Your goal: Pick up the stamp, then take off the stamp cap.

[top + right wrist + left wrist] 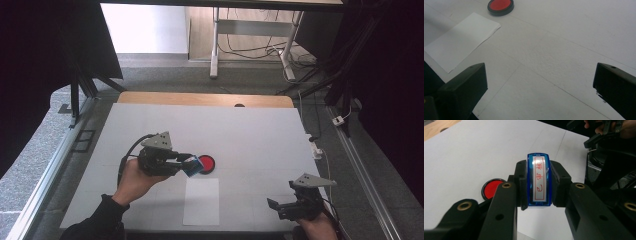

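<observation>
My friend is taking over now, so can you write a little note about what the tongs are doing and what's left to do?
Left tongs: shut on the blue stamp, held up off the table, close to the red ink pad.
Right tongs: open, holding nothing, near the table's front right corner.
Things: the ink pad sits open on the table; the white paper lies flat just in front of it, looking blank.
Done: stamp picked up.
Left, probably: press the stamp on the ink pad if that is not done yet, then stamp the paper. I cannot tell whether the stamp is already inked.
</observation>
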A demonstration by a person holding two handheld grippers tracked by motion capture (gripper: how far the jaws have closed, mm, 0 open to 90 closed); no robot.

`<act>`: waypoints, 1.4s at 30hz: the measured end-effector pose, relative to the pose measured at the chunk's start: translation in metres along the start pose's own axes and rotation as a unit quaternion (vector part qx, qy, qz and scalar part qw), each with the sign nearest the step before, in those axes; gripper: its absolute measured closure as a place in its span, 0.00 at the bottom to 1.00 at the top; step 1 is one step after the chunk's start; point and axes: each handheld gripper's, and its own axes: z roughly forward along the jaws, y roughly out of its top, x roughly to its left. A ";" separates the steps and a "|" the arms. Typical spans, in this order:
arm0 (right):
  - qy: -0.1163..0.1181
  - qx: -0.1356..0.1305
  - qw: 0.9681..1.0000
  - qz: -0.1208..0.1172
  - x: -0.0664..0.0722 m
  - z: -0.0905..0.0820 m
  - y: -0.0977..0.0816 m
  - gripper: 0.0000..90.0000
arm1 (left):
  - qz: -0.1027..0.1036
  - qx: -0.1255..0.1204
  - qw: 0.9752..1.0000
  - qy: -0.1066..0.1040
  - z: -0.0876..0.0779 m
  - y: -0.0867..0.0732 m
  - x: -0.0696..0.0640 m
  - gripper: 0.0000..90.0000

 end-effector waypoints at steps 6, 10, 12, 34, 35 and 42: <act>0.000 -0.007 1.000 -0.005 0.001 -0.001 0.001 0.00 | 0.001 -0.002 1.000 -0.002 0.000 -0.001 -0.001 0.78; 0.016 -0.024 1.000 -0.004 0.003 -0.002 0.002 0.00 | 0.002 0.000 1.000 -0.003 0.000 -0.003 -0.001 0.78; 0.019 -0.029 0.999 -0.009 0.005 -0.002 0.004 0.00 | 0.002 0.000 1.000 -0.003 0.000 -0.003 -0.001 0.78; 0.085 -0.042 0.993 -0.066 0.033 0.017 0.024 0.00 | -0.001 0.005 1.000 -0.010 0.001 -0.008 -0.002 0.78; 0.092 -0.045 0.992 -0.069 0.037 0.020 0.027 0.00 | 0.000 0.005 1.000 -0.009 0.001 -0.008 -0.002 0.78; 0.119 -0.043 0.989 -0.077 0.047 0.030 0.034 0.00 | 0.003 0.004 1.000 -0.007 0.001 -0.008 -0.002 0.78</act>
